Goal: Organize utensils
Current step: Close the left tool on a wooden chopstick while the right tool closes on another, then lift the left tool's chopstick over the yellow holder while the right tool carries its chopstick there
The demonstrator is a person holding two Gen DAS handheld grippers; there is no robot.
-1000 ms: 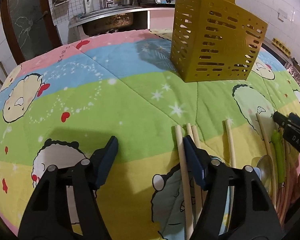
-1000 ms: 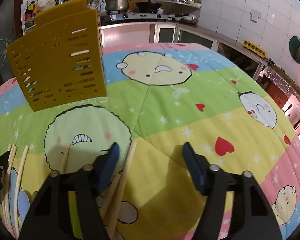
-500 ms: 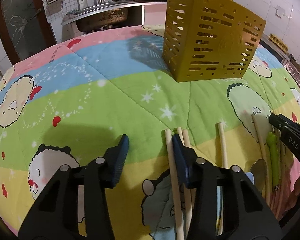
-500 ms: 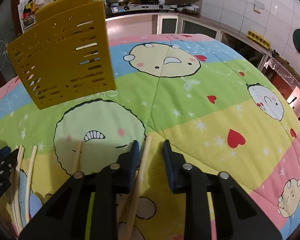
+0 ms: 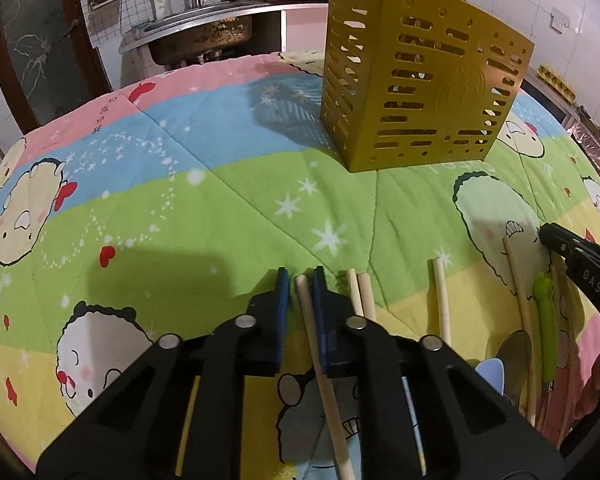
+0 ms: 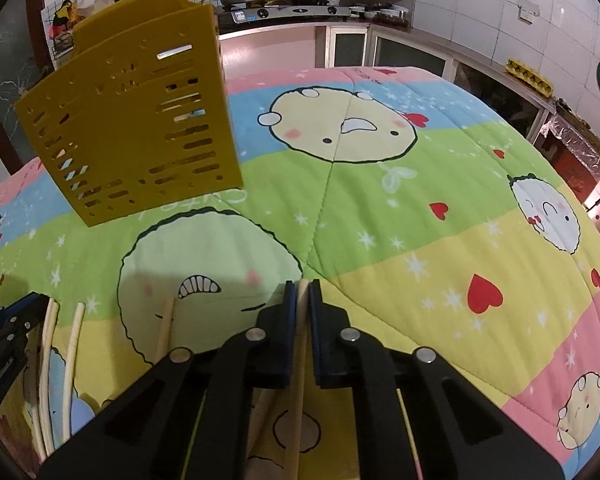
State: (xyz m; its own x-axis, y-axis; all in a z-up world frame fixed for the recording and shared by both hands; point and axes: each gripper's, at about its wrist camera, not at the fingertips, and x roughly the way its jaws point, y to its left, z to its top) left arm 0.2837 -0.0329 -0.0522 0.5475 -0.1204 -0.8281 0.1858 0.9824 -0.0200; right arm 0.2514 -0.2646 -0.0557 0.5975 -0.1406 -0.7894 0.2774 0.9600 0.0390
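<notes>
Cartoon quilt (image 5: pixel 220 184) under chopsticks (image 5: pixel 441 296), holder (image 5: pixel 416 76)

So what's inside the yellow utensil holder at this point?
Through the slots of the yellow utensil holder only light and background show; no utensil is visible inside. Its top opening is out of sight in both views, and its solid wall parts cover the rest of the interior.

One yellow perforated holder (image 5: pixel 420 92) stands at twelve o'clock. Five pale wooden chopsticks (image 5: pixel 441 300) show in the left view, plus one green-handled utensil (image 5: pixel 545 328) and one metal spoon (image 5: pixel 516 354).
</notes>
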